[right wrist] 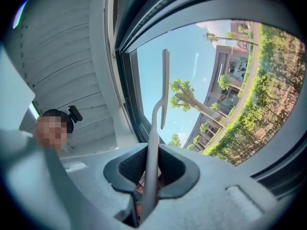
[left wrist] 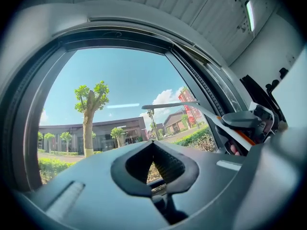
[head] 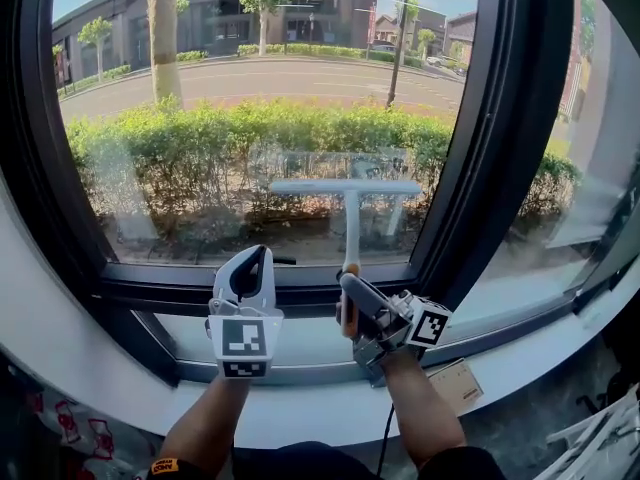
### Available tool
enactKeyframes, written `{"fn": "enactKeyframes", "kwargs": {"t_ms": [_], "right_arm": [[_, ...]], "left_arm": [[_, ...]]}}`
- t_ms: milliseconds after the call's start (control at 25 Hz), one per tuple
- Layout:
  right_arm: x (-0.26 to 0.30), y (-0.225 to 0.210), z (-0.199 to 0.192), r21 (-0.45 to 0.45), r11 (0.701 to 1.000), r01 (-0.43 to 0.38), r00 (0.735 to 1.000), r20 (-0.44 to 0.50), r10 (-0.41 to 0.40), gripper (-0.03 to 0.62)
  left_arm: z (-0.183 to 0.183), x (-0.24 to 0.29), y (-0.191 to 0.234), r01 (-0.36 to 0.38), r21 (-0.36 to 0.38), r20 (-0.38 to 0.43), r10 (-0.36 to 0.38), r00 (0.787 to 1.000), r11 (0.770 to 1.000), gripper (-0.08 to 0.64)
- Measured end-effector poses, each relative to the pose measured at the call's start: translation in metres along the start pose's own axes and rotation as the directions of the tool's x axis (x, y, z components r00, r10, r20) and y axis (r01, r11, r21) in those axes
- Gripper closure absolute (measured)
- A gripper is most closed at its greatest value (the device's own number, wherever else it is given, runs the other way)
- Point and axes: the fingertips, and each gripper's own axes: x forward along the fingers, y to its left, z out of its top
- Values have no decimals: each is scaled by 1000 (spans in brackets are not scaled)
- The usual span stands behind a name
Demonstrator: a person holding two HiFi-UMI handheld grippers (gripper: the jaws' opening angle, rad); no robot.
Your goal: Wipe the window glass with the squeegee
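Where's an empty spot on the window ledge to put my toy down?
The white ledge is bare left of the left gripper and at the far right. The middle is crowded with both grippers, the right gripper holding the squeegee.

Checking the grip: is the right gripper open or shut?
Shut: right gripper clamps the white T-shaped squeegee by its handle, between its jaws.

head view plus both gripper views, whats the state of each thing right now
squeegee: held upright by its handle, blade level before the lower glass
right tongs: shut on the squeegee handle
left tongs: shut, empty
window glass: hazy streaks in its lower part
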Motion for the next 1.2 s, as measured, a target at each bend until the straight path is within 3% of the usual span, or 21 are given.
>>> {"fn": "enactKeyframes", "kwargs": {"t_ms": [160,360,720,1000,1200], "right_arm": [[50,7,-34,-45,999,-7,999,-45,5,543],[131,26,-85,-7,999,-46,997,-66,46,543],[258,21,-162,24,1000,-20,993,-112,23,543],[319,11,-215,0,1000,16,994,-111,-16,543],[345,3,-217,3,999,42,992,-118,-41,543]], "left_arm": [[-2,-23,51,-54,10,-2,54,999,998,549],[-10,-65,122,-137,18,-26,137,990,990,549],[-21,-143,262,-318,35,-33,319,947,947,549],[-46,-179,317,-313,39,-44,314,948,949,549],[-48,-181,325,-297,20,-44,297,954,955,549]]}}
